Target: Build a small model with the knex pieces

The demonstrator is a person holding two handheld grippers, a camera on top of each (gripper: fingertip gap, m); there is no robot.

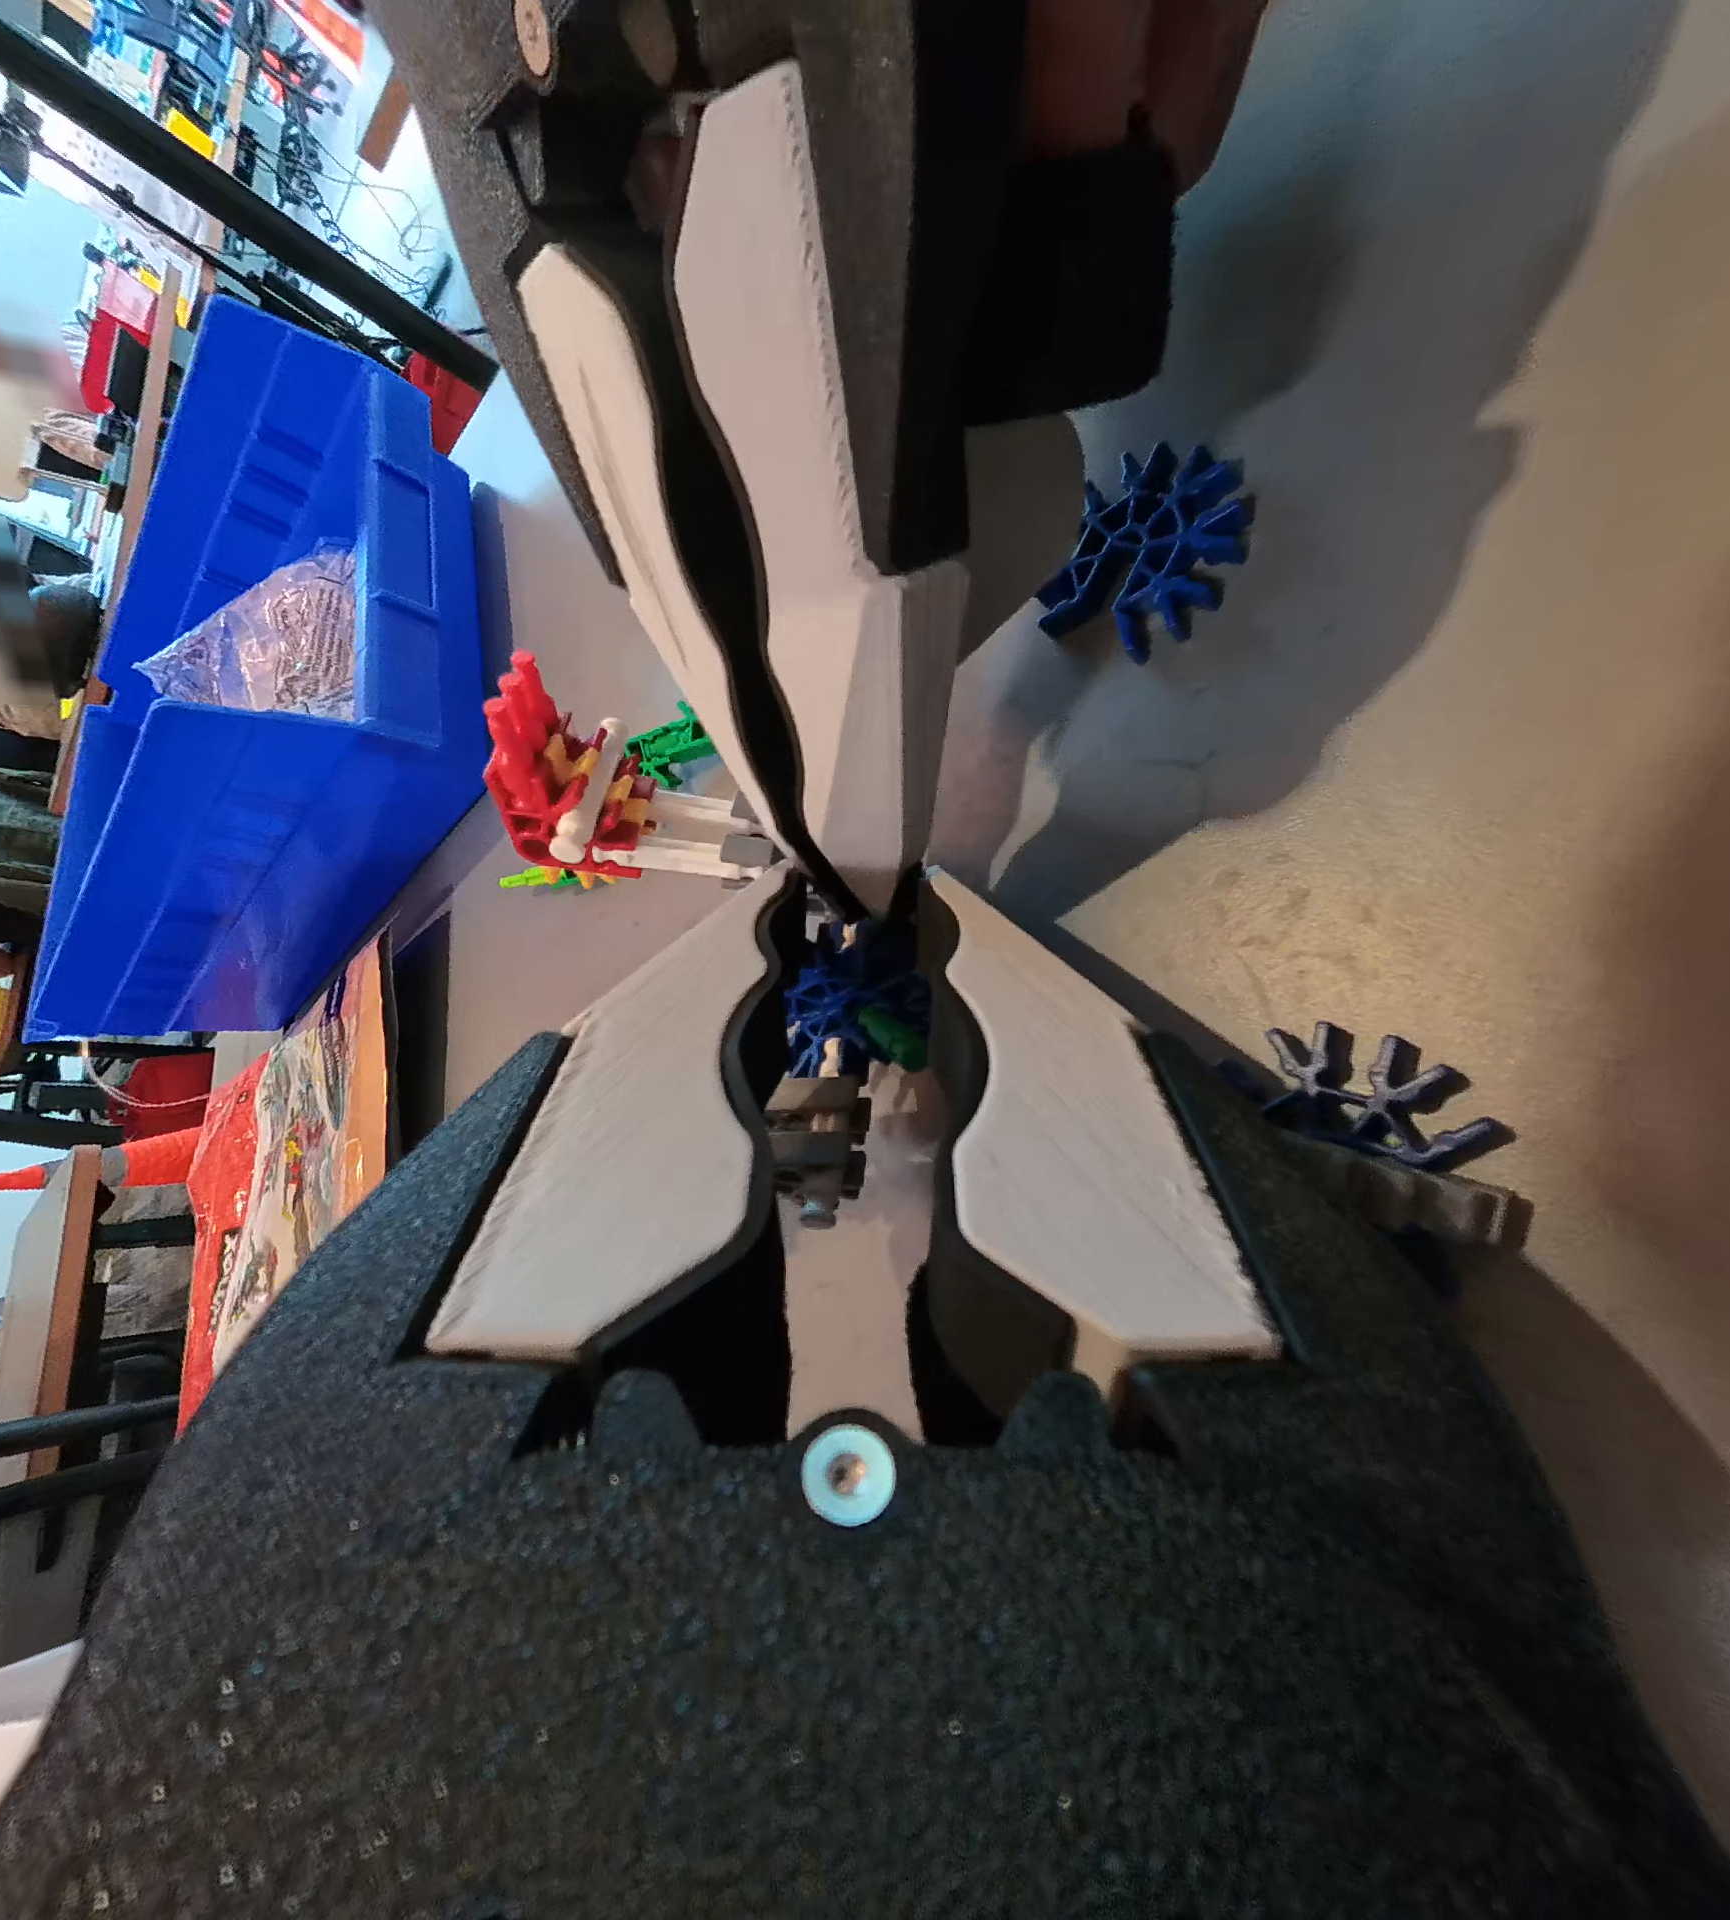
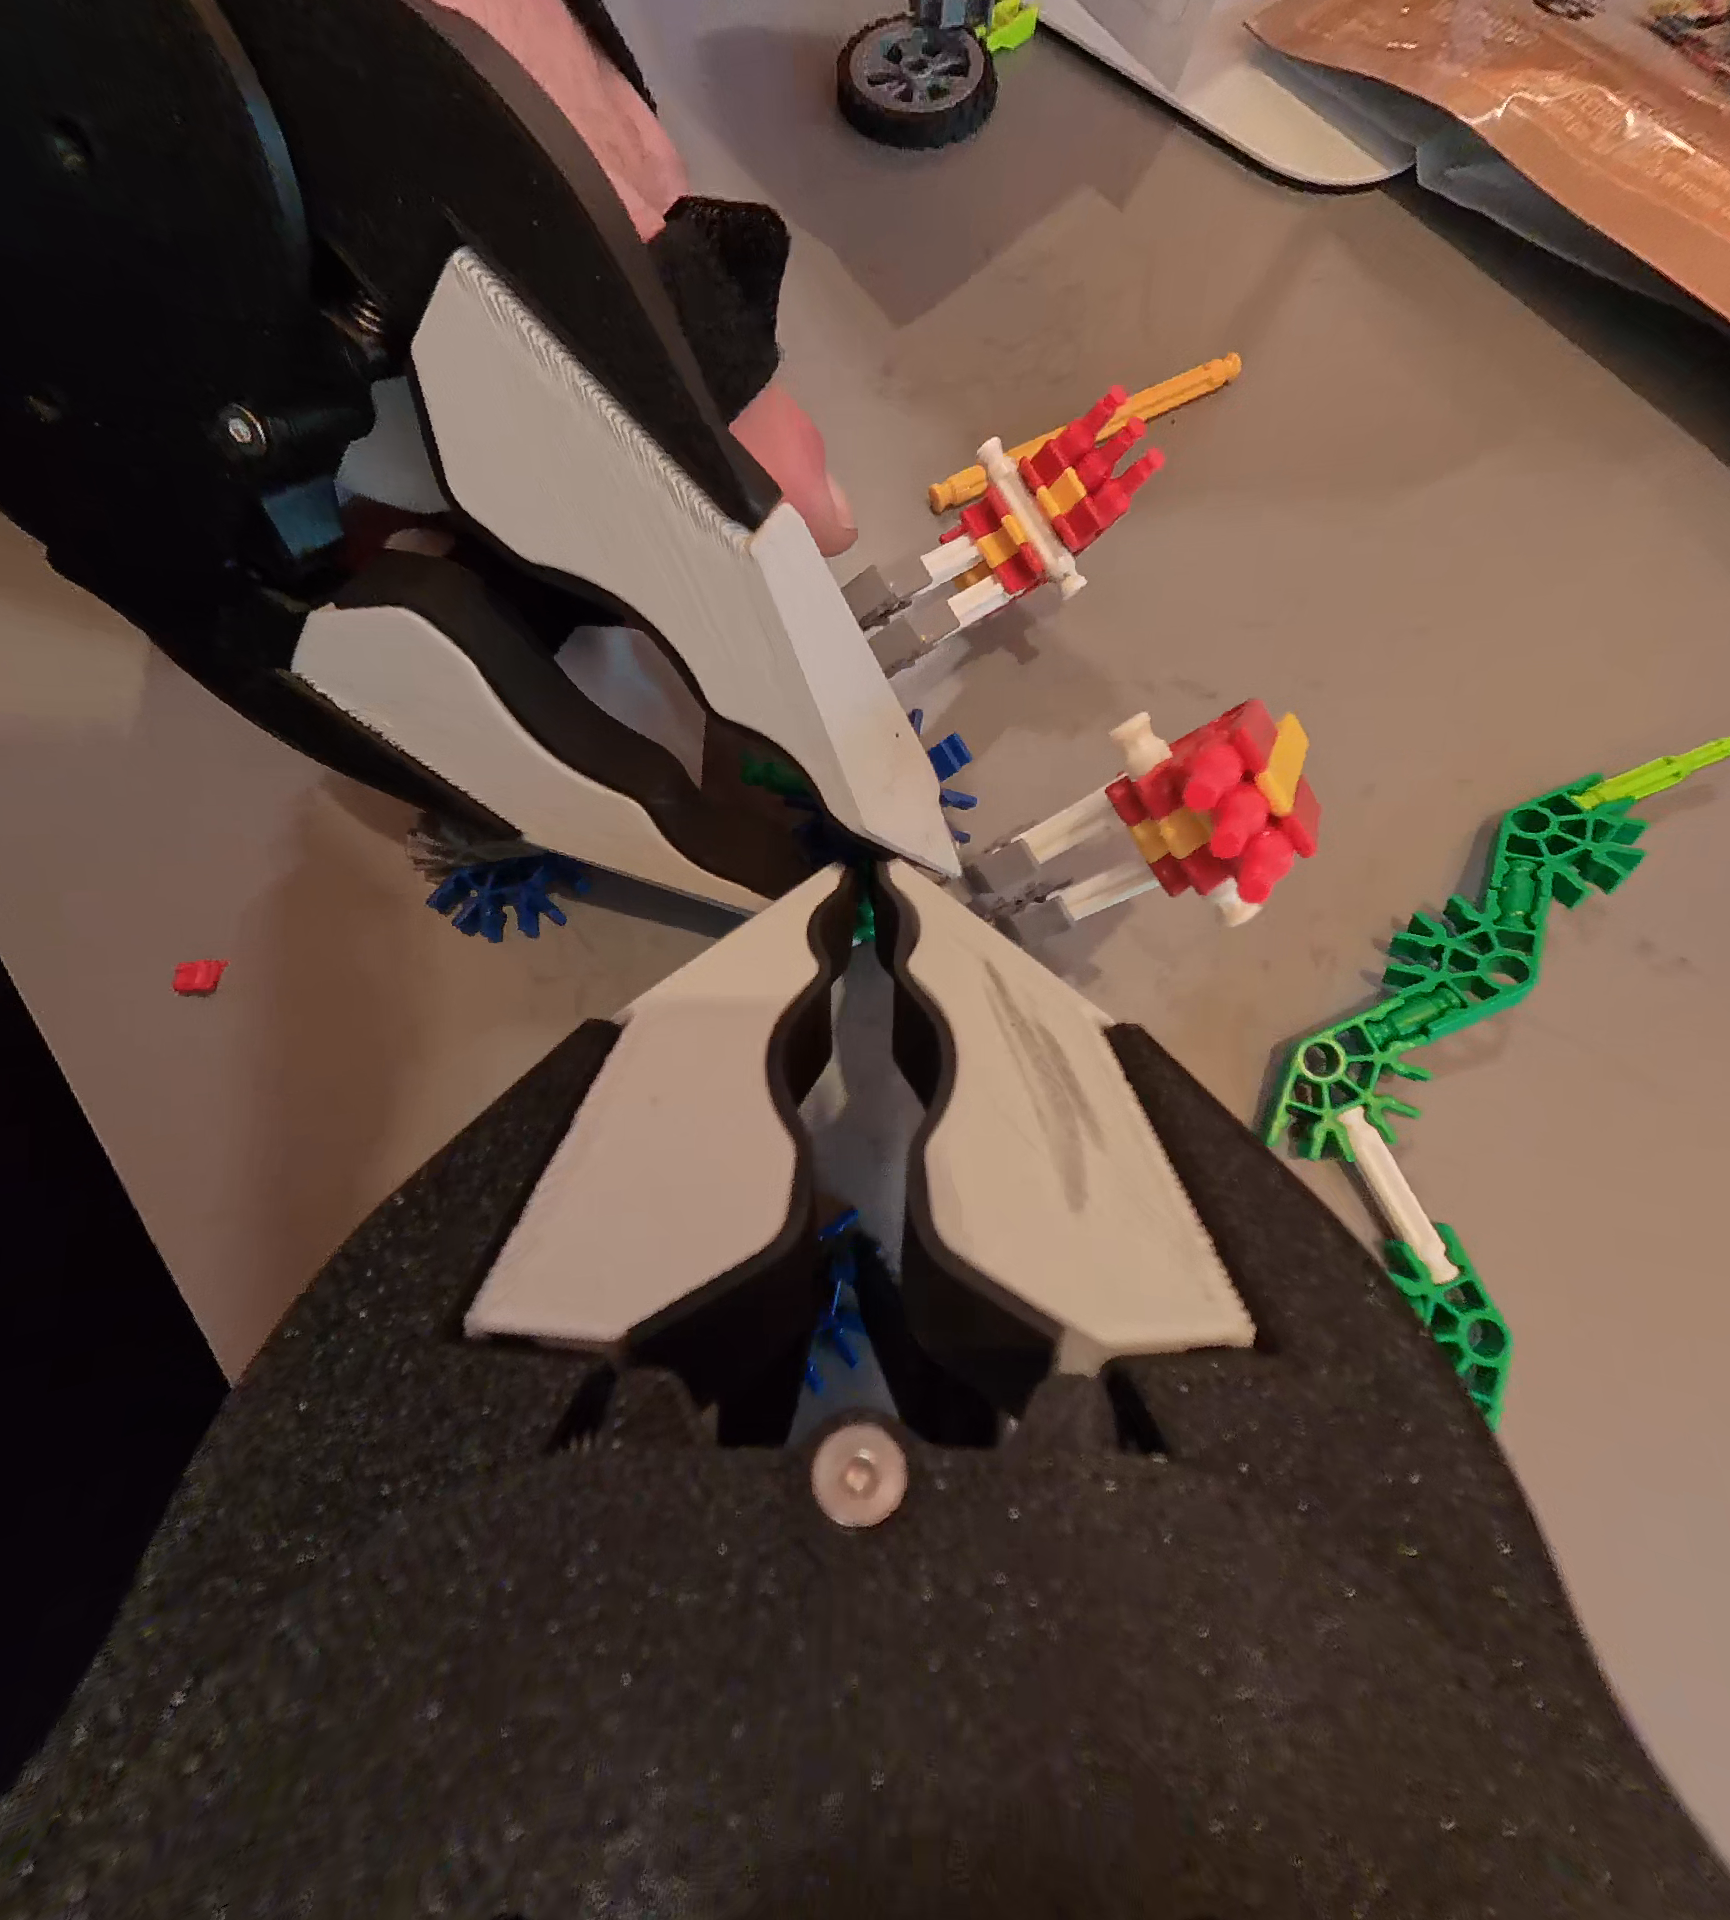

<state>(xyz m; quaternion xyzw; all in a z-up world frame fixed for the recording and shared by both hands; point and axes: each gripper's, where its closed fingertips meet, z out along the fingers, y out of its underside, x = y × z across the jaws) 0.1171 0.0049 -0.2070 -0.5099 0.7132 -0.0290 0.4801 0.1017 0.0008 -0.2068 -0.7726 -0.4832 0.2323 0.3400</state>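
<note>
Both tongs, left (image 1: 856,894) and right (image 2: 866,883), pinch 1 blue-and-green connector cluster (image 1: 856,1003) beside 2 red-and-white assemblies (image 2: 1204,821).

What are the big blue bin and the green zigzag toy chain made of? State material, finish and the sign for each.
Big blue bin: looks like moulded rigid plastic, semi-gloss; ribbed walls with a soft sheen. Green zigzag toy chain: probably hard glossy plastic; crisp snap-fit connectors with thin spokes and small highlights.

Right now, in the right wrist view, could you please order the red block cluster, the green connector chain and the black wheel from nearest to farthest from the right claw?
1. Red block cluster, just right of the right claw.
2. Green connector chain, farther right.
3. Black wheel, at the top.
</note>
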